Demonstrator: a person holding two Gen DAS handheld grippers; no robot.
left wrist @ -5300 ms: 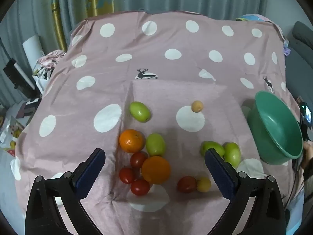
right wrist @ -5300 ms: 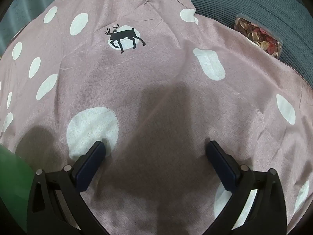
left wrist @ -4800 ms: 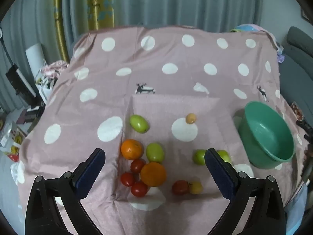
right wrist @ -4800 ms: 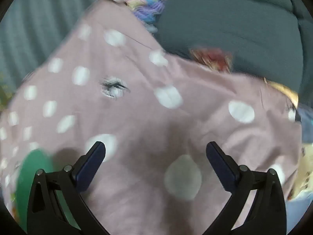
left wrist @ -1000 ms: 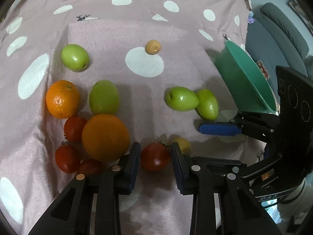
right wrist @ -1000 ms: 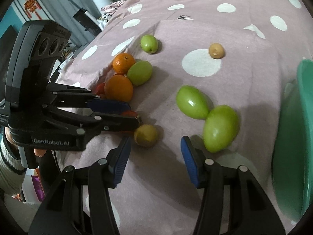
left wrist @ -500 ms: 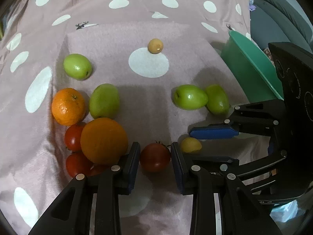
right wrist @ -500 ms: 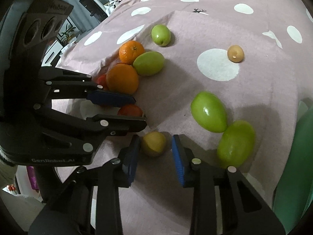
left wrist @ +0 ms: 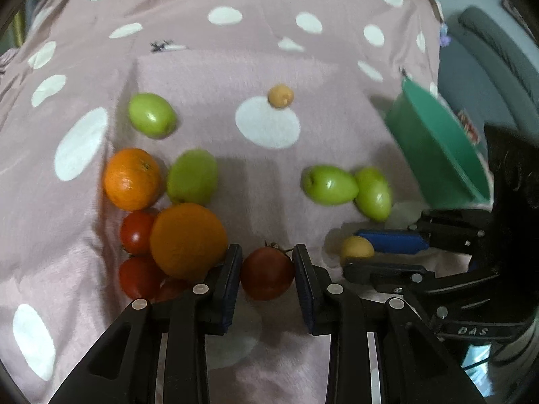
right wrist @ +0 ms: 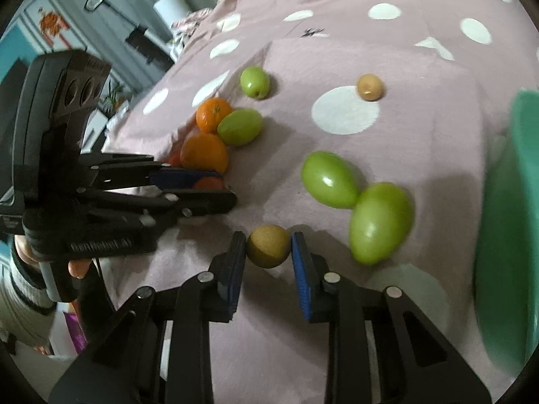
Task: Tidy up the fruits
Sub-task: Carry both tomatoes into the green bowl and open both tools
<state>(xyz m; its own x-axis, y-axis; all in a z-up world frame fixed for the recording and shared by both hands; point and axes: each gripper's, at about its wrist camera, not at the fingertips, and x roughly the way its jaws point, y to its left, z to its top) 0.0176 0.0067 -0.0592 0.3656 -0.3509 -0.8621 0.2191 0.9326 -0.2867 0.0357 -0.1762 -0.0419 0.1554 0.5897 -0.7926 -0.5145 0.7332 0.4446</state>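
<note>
Pink cloth with white polka dots covers the counter and carries all the fruit. Toward its right edge sits a green bowl, tilted in the left wrist view, with nothing visible inside it. Just beside the bowl lie two green fruits, touching each other. Across the cloth, a large orange rests against a smaller orange and a green fruit, with three red tomatoes bunched at its near-left side. Another green fruit lies apart, farther back, and a small tan fruit sits at the edge of a white dot. The left hand-held gripper has its blue pads pressed on either side of a red tomato, just beside the large orange. The right hand-held gripper is clamped on a small yellow fruit, near the paired green fruits; whether either fruit is clear of the cloth cannot be told.
</note>
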